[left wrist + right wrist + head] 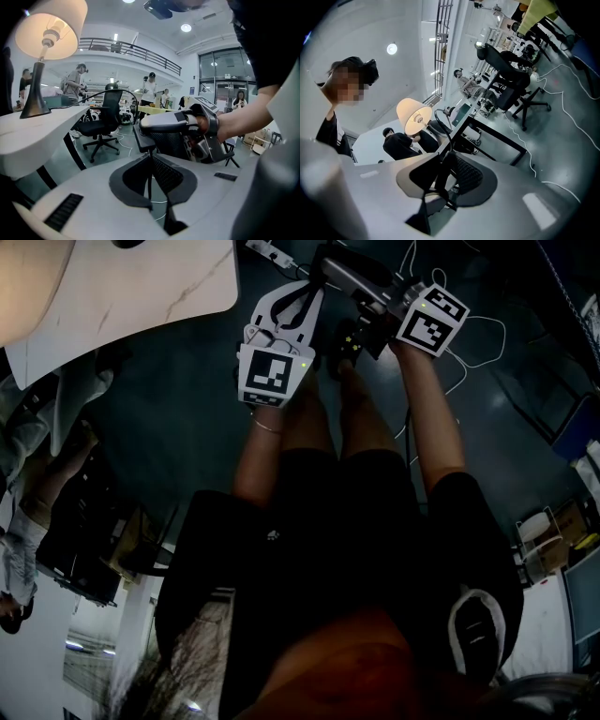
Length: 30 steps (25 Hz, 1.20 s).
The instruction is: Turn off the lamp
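A dark floor (178, 409) fills most of the head view, with a white bench (122, 287) at its upper left. Loose white cables (483, 343) lie on the floor at the upper right. In the left gripper view a black office chair (105, 115) stands beyond the bench, and a small sign (227, 76) over the glass doors is too small to read.

The lamp (44, 42) stands upright on the bench, near its edge, and it is lit. Its pale cone shade glows warm, the bulb socket shows under the shade, and a dark stem flares into a dark foot.

The left hand-held gripper (149, 161) has its jaws drawn together with nothing between them. The right hand-held gripper (444, 161) has its jaws a narrow gap apart with nothing between them, and the lit shade shows beyond them. Both are well apart from the lamp. Each carries a marker cube (275, 373) with black-and-white square patterns and no lettering.
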Each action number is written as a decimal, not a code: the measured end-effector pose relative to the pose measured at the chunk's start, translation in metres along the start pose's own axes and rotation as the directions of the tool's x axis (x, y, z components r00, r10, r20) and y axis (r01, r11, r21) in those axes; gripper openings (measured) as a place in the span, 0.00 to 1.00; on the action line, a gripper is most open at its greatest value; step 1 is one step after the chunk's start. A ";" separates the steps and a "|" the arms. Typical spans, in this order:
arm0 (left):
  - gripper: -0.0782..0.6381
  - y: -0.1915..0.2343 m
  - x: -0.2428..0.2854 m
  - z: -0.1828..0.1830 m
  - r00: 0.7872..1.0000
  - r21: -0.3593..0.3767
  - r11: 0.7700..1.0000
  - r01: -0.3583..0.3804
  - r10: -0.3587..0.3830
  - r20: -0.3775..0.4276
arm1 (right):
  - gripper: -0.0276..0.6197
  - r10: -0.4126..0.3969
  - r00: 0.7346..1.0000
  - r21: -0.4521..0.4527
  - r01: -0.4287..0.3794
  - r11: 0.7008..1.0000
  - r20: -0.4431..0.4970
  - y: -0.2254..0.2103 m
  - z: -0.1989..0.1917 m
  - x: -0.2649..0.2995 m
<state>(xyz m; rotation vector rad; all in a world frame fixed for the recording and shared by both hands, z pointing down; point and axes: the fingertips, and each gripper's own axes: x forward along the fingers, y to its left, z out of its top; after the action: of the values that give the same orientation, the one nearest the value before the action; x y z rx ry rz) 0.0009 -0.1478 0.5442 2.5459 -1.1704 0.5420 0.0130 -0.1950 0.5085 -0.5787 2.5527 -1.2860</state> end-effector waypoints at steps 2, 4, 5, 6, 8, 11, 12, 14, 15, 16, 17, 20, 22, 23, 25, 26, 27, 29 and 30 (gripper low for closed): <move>0.14 0.000 0.001 -0.001 1.000 -0.001 1.000 0.000 0.000 -0.003 | 0.19 0.001 1.000 0.000 -0.001 1.000 0.006 0.000 0.000 0.000; 0.14 0.001 0.001 -0.001 1.000 0.002 1.000 0.000 0.000 -0.008 | 0.17 0.003 1.000 -0.005 -0.003 1.000 0.011 0.001 0.001 0.000; 0.14 0.001 0.001 -0.001 1.000 0.004 1.000 0.000 0.000 -0.010 | 0.17 0.004 1.000 -0.007 -0.004 1.000 0.012 0.001 0.001 0.000; 0.14 0.001 0.001 -0.002 1.000 0.005 1.000 0.000 0.000 -0.011 | 0.17 0.004 1.000 -0.008 -0.004 1.000 0.012 0.002 0.001 0.000; 0.14 0.001 0.000 -0.002 1.000 0.000 1.000 -0.001 0.001 -0.011 | 0.17 0.004 1.000 -0.001 -0.004 1.000 0.009 0.001 0.001 0.000; 0.14 0.001 0.001 -0.003 1.000 -0.003 1.000 -0.002 0.002 -0.010 | 0.17 0.002 1.000 0.022 -0.003 1.000 0.020 0.000 0.002 0.000; 0.14 0.001 0.001 -0.003 1.000 -0.002 1.000 -0.001 0.001 -0.011 | 0.17 0.000 1.000 0.025 -0.001 1.000 0.023 -0.001 0.002 -0.001; 0.14 0.001 0.002 -0.003 1.000 -0.001 1.000 0.000 0.000 -0.012 | 0.17 0.000 1.000 0.030 -0.001 1.000 0.026 -0.001 0.001 -0.001; 0.14 0.001 0.002 -0.003 1.000 -0.001 1.000 -0.001 0.001 -0.012 | 0.16 0.001 1.000 0.032 -0.002 0.999 0.027 -0.001 0.001 -0.001; 0.14 0.001 0.002 -0.004 1.000 -0.001 1.000 -0.001 0.001 -0.011 | 0.16 0.001 1.000 0.032 -0.002 0.999 0.026 -0.001 0.001 -0.001; 0.14 0.001 0.002 -0.004 1.000 -0.003 1.000 -0.001 0.001 -0.011 | 0.16 0.001 1.000 0.032 -0.002 0.999 0.025 -0.001 0.001 -0.001; 0.14 0.002 0.003 -0.007 1.000 -0.012 1.000 -0.003 0.003 -0.008 | 0.16 -0.007 1.000 0.027 0.006 1.000 0.025 -0.001 0.001 -0.001; 0.14 0.004 0.006 -0.010 1.000 -0.041 0.999 -0.010 0.009 -0.009 | 0.15 -0.017 1.000 0.020 0.017 1.000 0.024 -0.002 0.000 -0.001; 0.14 0.005 0.007 -0.013 1.000 -0.067 0.998 -0.013 0.012 -0.010 | 0.15 -0.021 1.000 0.017 0.021 1.000 0.019 -0.002 -0.002 -0.001; 0.14 0.007 0.009 -0.017 1.000 -0.109 0.994 -0.019 0.018 -0.010 | 0.14 -0.026 1.000 0.023 0.026 0.999 0.007 -0.004 -0.004 -0.001; 0.14 0.007 0.010 -0.018 1.000 -0.116 0.993 -0.021 0.020 -0.012 | 0.14 -0.028 1.000 0.028 0.028 0.999 0.003 -0.005 -0.005 -0.002; 0.14 0.007 0.011 -0.020 1.000 -0.119 0.993 -0.022 0.021 -0.014 | 0.14 -0.032 0.999 0.029 0.032 0.999 0.000 -0.006 -0.006 -0.002; 0.14 0.007 0.012 -0.023 1.000 -0.140 0.990 -0.022 0.020 -0.017 | 0.14 -0.045 0.999 0.016 0.045 0.999 -0.005 -0.009 -0.008 -0.002; 0.14 0.008 0.012 -0.024 1.000 -0.160 0.987 -0.023 0.021 -0.015 | 0.14 -0.052 0.999 0.007 0.052 0.999 -0.007 -0.010 -0.009 -0.002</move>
<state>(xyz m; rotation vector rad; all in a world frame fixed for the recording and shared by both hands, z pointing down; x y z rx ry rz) -0.0027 -0.1510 0.5717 2.3935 -1.1883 0.4496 0.0141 -0.1925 0.5218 -0.6452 2.5537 -1.3153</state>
